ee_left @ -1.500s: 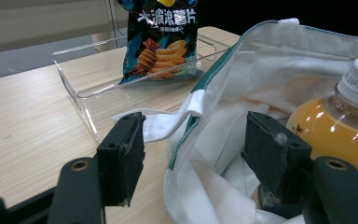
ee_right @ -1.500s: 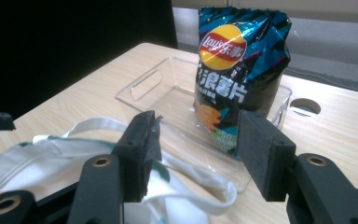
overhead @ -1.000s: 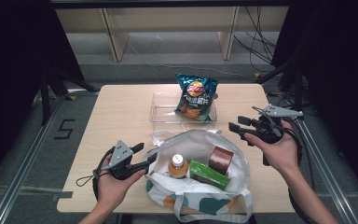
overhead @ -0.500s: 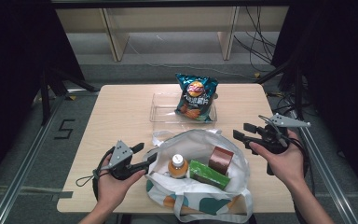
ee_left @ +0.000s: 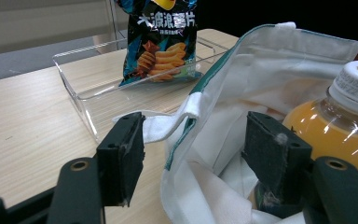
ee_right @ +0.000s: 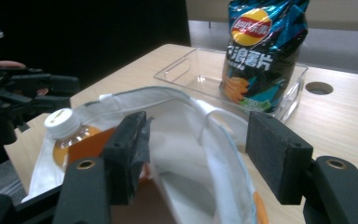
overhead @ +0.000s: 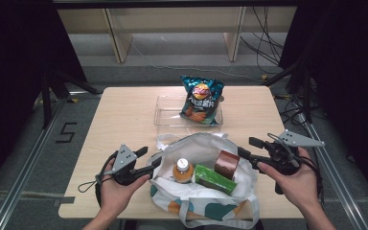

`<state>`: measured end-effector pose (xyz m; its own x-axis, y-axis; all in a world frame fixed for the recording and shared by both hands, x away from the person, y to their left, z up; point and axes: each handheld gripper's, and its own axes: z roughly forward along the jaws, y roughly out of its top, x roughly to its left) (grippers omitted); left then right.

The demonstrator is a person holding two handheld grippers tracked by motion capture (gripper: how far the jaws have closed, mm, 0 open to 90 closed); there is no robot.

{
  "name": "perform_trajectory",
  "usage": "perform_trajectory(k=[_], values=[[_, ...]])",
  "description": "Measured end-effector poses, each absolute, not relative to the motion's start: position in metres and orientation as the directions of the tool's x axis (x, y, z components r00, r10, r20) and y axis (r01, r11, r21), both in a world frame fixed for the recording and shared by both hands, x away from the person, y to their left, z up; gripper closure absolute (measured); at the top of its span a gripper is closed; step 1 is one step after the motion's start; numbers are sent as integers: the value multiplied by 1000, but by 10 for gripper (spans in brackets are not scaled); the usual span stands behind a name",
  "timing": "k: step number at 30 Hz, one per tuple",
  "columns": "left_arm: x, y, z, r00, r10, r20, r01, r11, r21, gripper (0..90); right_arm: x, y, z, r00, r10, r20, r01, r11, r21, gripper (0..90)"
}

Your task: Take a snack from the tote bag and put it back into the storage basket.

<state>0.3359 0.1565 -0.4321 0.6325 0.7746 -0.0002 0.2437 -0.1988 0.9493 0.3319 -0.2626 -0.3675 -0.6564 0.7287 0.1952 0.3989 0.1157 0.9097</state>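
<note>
A white tote bag [overhead: 206, 201] with green and orange patches lies open at the table's near edge. Inside it stand an orange juice bottle [overhead: 182, 170], a green box [overhead: 214, 178] and a brown cylinder [overhead: 226, 164]. My left gripper [overhead: 148, 159] is open at the bag's left rim. In the left gripper view the green-edged rim [ee_left: 193, 100] runs between the jaws without the pads pressing it, and the bottle [ee_left: 335, 126] sits just beyond. My right gripper [overhead: 247, 147] is open at the bag's right side; its jaws have just been opening, and the bag's rim [ee_right: 200, 116] lies between them, untouched.
A blue chips bag [overhead: 201, 99] leans in a clear plastic tray [overhead: 165, 112] behind the tote bag, mid-table. The right gripper view shows a round hole [ee_right: 319, 87] in the tabletop beside the tray. Bare wood lies left of the tray. Cables trail on the floor at the far right.
My right gripper has come down from beside the tray toward the near edge, to the bag's right rim, with its jaws wider apart. The left gripper and bag contents are unchanged.
</note>
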Motion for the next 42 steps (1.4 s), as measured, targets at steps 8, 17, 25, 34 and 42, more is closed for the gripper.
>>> perform_trajectory(k=[8, 17, 25, 34, 42], values=[[337, 158, -433, 628, 778, -11, 248, -187, 950, 373, 319, -262, -369, -680, 712, 176, 375, 132, 918, 367], [337, 157, -432, 629, 778, -8, 245, -188, 951, 373, 302, -251, -374, -674, 712, 196, 391, 118, 913, 336], [336, 158, -432, 627, 778, -25, 252, -172, 952, 373, 285, -235, -374, -640, 757, 133, 372, 154, 915, 326], [336, 159, -431, 628, 778, -2, 240, -192, 951, 371, 276, -229, -376, -630, 764, 143, 401, 162, 901, 473], [337, 159, -432, 629, 777, -3, 242, -193, 951, 371, 272, -228, -384, -618, 776, 127, 430, 199, 881, 490]])
